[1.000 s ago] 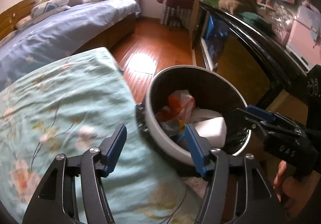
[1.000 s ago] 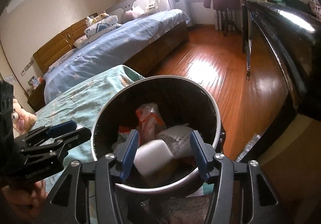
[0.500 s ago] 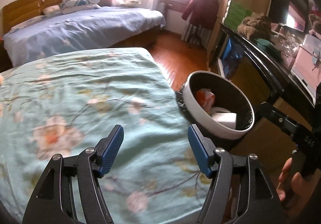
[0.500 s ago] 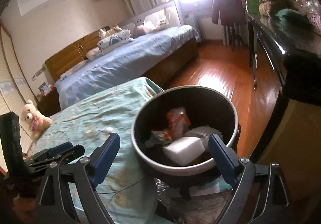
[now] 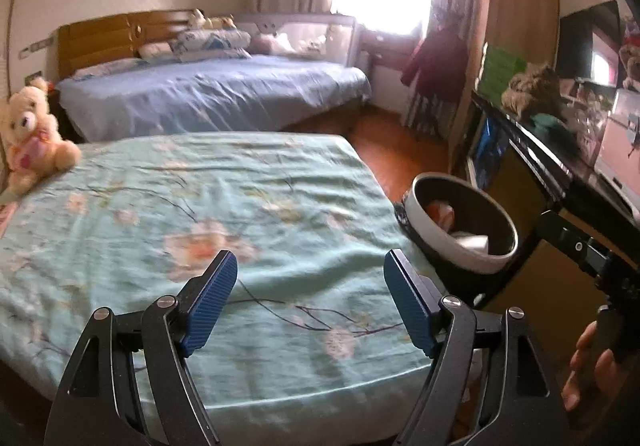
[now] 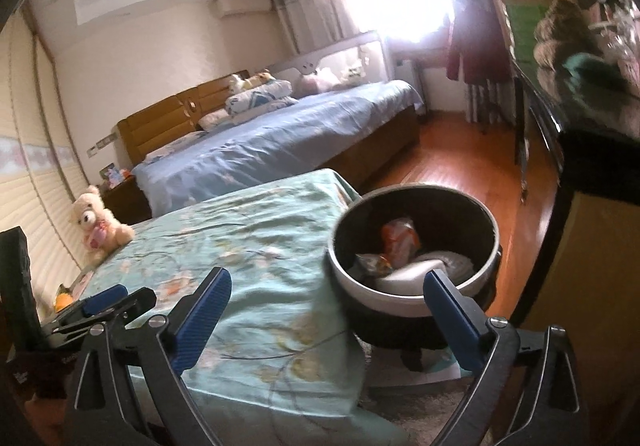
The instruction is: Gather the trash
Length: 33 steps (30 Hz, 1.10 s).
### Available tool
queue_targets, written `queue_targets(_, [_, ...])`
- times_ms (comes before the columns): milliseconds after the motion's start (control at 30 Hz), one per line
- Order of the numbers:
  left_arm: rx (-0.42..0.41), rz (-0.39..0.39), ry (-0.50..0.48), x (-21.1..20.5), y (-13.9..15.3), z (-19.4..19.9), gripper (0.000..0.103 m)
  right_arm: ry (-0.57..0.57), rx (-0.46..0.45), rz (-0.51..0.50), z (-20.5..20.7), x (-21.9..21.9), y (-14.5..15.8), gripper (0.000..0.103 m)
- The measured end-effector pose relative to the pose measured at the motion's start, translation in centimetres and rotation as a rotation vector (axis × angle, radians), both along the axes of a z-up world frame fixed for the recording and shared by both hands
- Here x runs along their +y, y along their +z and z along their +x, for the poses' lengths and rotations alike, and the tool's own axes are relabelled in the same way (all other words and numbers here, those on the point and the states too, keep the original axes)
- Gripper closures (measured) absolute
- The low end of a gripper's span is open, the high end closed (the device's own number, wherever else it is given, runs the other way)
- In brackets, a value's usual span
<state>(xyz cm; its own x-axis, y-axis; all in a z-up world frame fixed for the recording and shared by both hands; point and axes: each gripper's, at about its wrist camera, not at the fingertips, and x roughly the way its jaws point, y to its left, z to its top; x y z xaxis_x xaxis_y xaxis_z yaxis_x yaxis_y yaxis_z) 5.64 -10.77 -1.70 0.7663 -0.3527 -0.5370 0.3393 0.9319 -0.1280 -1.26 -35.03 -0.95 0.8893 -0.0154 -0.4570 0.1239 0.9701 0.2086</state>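
Both grippers are pulling back and up from the trash bin [image 6: 416,246], which a second ago was filling the right wrist view with the white foam block [image 6: 412,272] sitting between the right fingers. That block is now lying inside the bin, against the orange snack wrapper [image 6: 400,238] and a pale crumpled piece beside it. The right gripper [image 6: 332,310] is standing released, jaws spread wide with nothing between them, hanging over the near corner of the teal floral bedspread [image 6: 240,246]. The left gripper [image 5: 310,298] is likewise spread and empty, and is now looking across nearly the whole bedspread (the bin has slid off to its right edge).

That reads as one drop finished and a search for the next piece beginning. The bedspread is showing no obvious litter, though motion blur is softening the fabric, so small scraps may be escaping notice. A small orange object [image 6: 64,300] near the teddy bear [image 6: 98,224] is possibly the next candidate.
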Motion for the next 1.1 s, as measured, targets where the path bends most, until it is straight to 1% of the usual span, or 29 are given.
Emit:
queue_targets(67, [-0.029, -0.008, 0.017, 0.7, 1.1, -0.6, 0.022, 0.017, -0.028, -0.019, -0.3, 0.5, 1.3, 0.005])
queue_targets(100, [-0.051, -0.010, 0.032, 1.1, 1.8, -0.9, 0.018, 0.022, -0.044, -0.026, -0.5, 0.8, 1.9, 0.005])
queue_targets(133, [-0.072, -0.010, 0.051, 1.6, 2.4, -1.3, 0.013, 0.028, -0.069, -0.035, -0.8, 1.0, 3.0, 0.004])
queue_targets(167, [-0.088, -0.010, 0.064, 1.9, 2.8, -1.5, 0.011, 0.033, -0.099, -0.041, -1.1, 1.3, 4.0, 0.001])
queue_targets(233, [-0.138, -0.011, 0.102, 2.9, 4.0, -2.1, 0.005, 0.037, -0.156, -0.044, -1.8, 1.8, 5.9, 0.000])
queue_targets(300, [-0.183, 0.012, 0.142, 3.3, 4.5, -2.6, 0.000, 0.049, -0.218, -0.042, -2.5, 2.4, 7.8, 0.000])
queue_targets(367, [-0.234, 0.068, 0.196, 3.5, 4.5, -2.8, 0.000, 0.064, -0.247, -0.046, -2.6, 3.1, 8.6, 0.000])
queue_targets(400, [-0.248, 0.092, 0.218, 3.6, 4.2, -2.8, 0.000, 0.069, -0.251, -0.056, -2.5, 3.6, 8.5, 0.000])
queue_targets(467, [-0.246, 0.123, 0.249, 4.0, 3.5, -2.5, 0.000, 0.065, -0.248, -0.075, -2.1, 4.2, 7.6, 0.000])
queue_targets(533, [-0.244, 0.129, 0.271, 4.5, 2.6, -2.2, 0.000, 0.051, -0.224, -0.079, -1.5, 4.6, 6.0, 0.000])
queue_targets(633, [-0.251, 0.150, 0.308, 4.9, 1.7, -2.0, 0.000, 0.039, -0.189, -0.043, -0.6, 4.6, 3.3, 0.000])
queue_targets(700, [-0.256, 0.165, 0.326, 5.1, 1.2, -2.3, 0.000, 0.034, -0.184, -0.014, -0.1, 4.5, 1.9, 0.000])
queue_targets(767, [-0.256, 0.173, 0.338, 5.2, 0.8, -2.3, 0.000, 0.030, -0.184, -0.007, -0.1, 4.5, 1.1, 0.000])
queue_targets(933, [-0.270, 0.202, 0.367, 5.3, 0.3, -2.6, 0.000, 0.026, -0.192, -0.025, 0.2, 5.1, 0.2, 0.000])
queue_targets(1100, [-0.261, 0.203, 0.354, 5.2, 0.0, -2.6, 0.000, 0.030, -0.197, -0.055, 0.1, 5.7, -0.1, 0.000])
